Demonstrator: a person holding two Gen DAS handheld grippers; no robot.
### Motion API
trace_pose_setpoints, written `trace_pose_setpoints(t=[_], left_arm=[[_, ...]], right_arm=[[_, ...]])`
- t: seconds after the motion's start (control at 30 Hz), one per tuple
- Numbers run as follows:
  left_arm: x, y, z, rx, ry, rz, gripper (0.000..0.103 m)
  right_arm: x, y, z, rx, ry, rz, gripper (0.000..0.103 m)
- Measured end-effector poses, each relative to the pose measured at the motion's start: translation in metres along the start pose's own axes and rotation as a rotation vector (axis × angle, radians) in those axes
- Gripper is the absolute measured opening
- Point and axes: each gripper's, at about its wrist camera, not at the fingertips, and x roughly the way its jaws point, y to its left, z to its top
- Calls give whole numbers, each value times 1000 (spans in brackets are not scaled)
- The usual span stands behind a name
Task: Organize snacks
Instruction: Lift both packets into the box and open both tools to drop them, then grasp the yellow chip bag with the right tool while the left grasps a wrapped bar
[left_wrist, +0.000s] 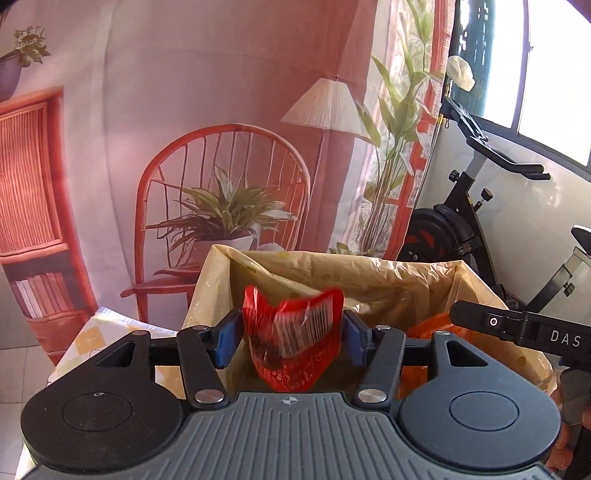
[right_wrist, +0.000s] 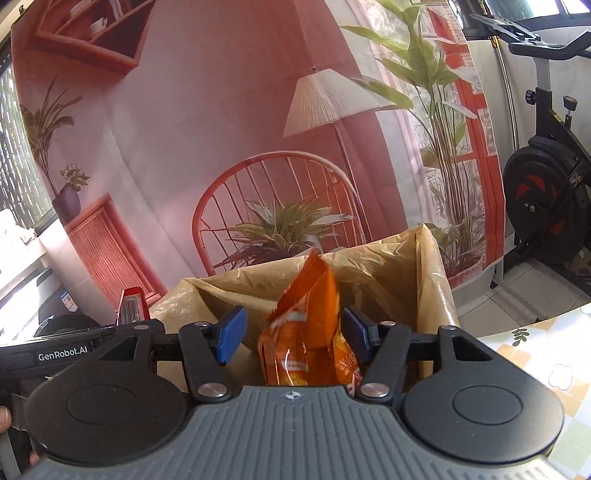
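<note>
One red snack packet (left_wrist: 293, 341) sits between the released left gripper (left_wrist: 291, 338) pads. One orange snack packet (right_wrist: 308, 328) sits between the released right gripper (right_wrist: 295, 334) pads. Both are over one lined box (left_wrist: 388, 273).

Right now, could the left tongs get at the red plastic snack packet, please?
Probably yes: the red plastic snack packet sits right between the open left tongs, above the yellow plastic-lined box, nothing blocking it. It looks blurred, so may be slipping.

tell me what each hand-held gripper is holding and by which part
Neither holds anything: the red snack packet and the orange snack bag sit loose between open pads, motion-blurred over the lined box.
</note>
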Motion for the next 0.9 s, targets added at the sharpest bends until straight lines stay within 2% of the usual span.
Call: trace_pose_setpoints(t=[0.1, 0.27, 0.33, 0.47, 0.53, 0.67, 0.77, 0.9], left_arm=[[-8, 2, -3, -22, -3, -11, 69], [-35, 11, -13, -64, -53, -18, 91], [-50, 16, -21, -73, -82, -23, 91], [-76, 23, -34, -82, -102, 12, 91], [-93, 26, -43, -68, -121, 19, 91], [-119, 29, -62, -10, -144, 65, 91], [-132, 30, -76, 25, -130, 113, 91], [-141, 37, -97, 42, -83, 114, 91]], right_arm=[[-11, 1, -2, -6, -18, 2, 78], [-37, 14, -8, -61, -56, 7, 90], [-48, 19, -13, -85, -72, 5, 94], [-69, 30, -29, -123, -102, -16, 95], [-79, 33, -39, -118, -110, -21, 101], [-97, 37, -63, -105, -148, -12, 103], [-109, 42, -86, -109, -165, -35, 103], [-118, 51, -115, -109, -170, -55, 103]])
